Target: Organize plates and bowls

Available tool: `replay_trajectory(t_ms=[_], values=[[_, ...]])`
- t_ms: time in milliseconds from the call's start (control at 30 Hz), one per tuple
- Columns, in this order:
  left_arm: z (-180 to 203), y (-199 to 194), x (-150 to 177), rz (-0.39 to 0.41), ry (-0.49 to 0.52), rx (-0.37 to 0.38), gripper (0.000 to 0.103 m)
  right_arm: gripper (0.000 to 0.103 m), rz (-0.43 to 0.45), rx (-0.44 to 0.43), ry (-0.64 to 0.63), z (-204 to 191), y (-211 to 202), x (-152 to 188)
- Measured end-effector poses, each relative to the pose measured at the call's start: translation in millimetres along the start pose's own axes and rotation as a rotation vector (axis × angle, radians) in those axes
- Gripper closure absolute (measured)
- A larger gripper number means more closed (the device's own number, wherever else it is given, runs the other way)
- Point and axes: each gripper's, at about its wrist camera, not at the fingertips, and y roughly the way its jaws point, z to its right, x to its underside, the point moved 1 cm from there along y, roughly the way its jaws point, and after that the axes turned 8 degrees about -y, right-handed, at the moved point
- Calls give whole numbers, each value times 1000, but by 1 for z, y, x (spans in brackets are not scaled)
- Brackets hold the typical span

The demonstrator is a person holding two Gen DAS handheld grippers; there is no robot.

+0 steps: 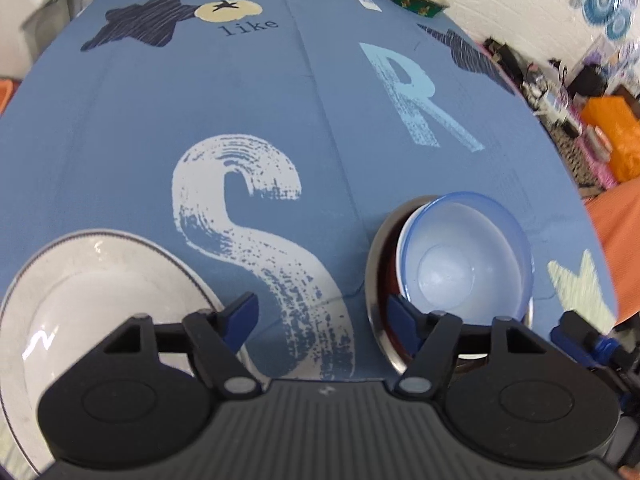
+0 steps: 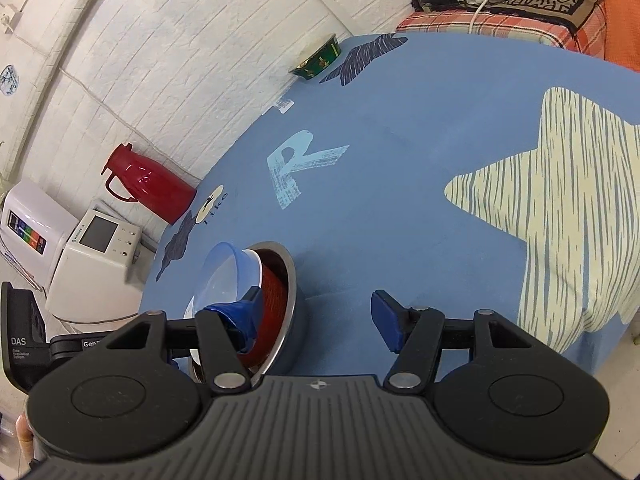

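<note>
Bowls are partly gathered: a pale blue bowl sits tilted inside a red bowl, which is itself nested in a steel bowl, the stack standing on the counter near its front edge, right of centre in the left wrist view. The blue bowl is not seated flat; it leans toward one side of the stack. A white plate with a dark rim line lies flat on the counter, well apart from the stack, at the front left. A green patterned bowl stands alone at the far edge of the counter, near the wall.

Left hand-held gripper: jaws spread wide, holding nothing, positioned between plate and stack, one blue pad over the plate's rim and the other at the steel bowl's rim. Right hand-held gripper: jaws likewise wide apart and empty, its left pad just in front of the stack; contact with it cannot be confirmed.

Assessment: the stack is formed, and the green bowl remains outstanding. To do the work in hand well, the blue bowl should be levelled in its nest before anything more goes on top, since a tilted bowl may rock or slide. Any grip on a rim should be taken squarely, one pad inside and one outside, and closed gently. A red jug and a white appliance stand beyond the counter, clear of the work.
</note>
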Motion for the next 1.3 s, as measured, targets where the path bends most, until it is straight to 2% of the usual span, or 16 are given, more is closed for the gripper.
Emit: replay_trajectory(t_ms=[133, 367, 500, 633, 800, 967, 1133, 1300], values=[[4, 3, 2, 15, 33, -26, 33, 57, -50, 56, -93, -11, 9, -7], [2, 2, 2, 20, 42, -12, 32, 57, -195, 106, -245, -30, 40, -18], [3, 10, -8, -38, 90, 3, 32, 57, -288, 170, -372, -41, 61, -26], [-1, 20, -16, -109, 113, 33, 30, 55, -407, 168, -427, -42, 80, -32], [-3, 21, -18, -126, 122, 52, 28, 48, -426, 196, -571, -50, 89, -31], [-3, 20, -16, -111, 126, 46, 28, 42, -448, 206, -581, -48, 89, -34], [-1, 19, -13, -75, 128, 25, 28, 41, -516, 213, -592, -53, 99, -40], [-1, 19, -13, -61, 132, 21, 27, 40, -534, 249, -555, -54, 100, -39]])
